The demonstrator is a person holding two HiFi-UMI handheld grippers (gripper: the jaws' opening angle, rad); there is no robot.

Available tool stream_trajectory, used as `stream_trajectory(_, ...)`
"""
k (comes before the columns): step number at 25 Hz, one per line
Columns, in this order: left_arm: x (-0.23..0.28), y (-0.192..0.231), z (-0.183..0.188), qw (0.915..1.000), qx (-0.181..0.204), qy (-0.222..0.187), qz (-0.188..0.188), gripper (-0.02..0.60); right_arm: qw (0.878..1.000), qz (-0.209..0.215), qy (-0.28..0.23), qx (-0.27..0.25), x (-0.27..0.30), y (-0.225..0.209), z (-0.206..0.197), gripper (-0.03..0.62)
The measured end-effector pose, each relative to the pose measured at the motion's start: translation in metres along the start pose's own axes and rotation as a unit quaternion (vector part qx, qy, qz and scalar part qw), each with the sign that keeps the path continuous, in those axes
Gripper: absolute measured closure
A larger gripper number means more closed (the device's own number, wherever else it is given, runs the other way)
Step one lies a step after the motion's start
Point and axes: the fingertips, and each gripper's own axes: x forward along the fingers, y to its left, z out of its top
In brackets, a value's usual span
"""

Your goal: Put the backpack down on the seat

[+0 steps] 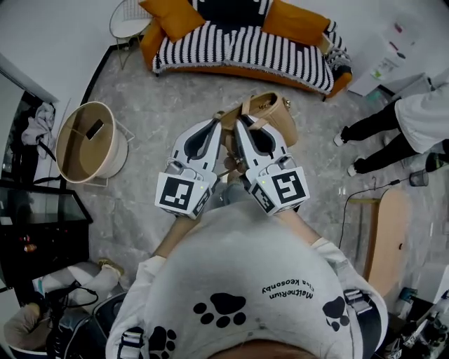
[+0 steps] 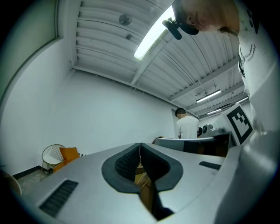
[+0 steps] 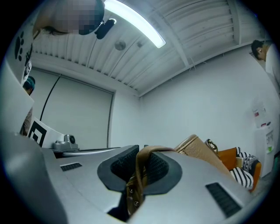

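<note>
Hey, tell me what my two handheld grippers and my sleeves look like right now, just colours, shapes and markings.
The left gripper and right gripper are matching pale grey plastic shells with dark cut-outs. They taper to jaws lined with black ribbed pads. Each carries a cube with black-and-white square markers. You wear a light grey sleeved top with black paw prints and small black lettering.

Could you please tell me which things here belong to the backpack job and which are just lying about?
Job: backpack, strap pinched by the right gripper; left gripper, shut; striped sofa, the likely seat.
Lying about: round wooden side table; wire chair; orange cushion.
</note>
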Motion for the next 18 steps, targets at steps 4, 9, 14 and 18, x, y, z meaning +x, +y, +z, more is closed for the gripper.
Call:
stream_trajectory(4, 0.045, 0.024, 0.000, 1.0000, -0.005, -0.004, 0.008, 0.560, 1.000, 0.013, 0.000, -0.002, 0.037, -0.035, 0.004, 0.536)
stream_trajectory(9, 0.099, 0.044, -0.003, 0.9998, -0.003, -0.006, 0.020, 0.560, 1.000, 0.030, -0.001, 0.005, 0.074, -0.080, 0.004, 0.536)
stream_trajectory(14, 0.154, 0.064, -0.007, 0.9993, 0.001, -0.008, 0.037, 0.560, 0.999, 0.049, -0.001, 0.009, 0.109, -0.128, 0.002, 0.536)
stream_trajectory(18, 0.175, 0.072, -0.009, 0.9990, 0.004, -0.009, 0.044, 0.560, 0.999, 0.053, -0.004, 0.005, 0.123, -0.148, 0.002, 0.536)
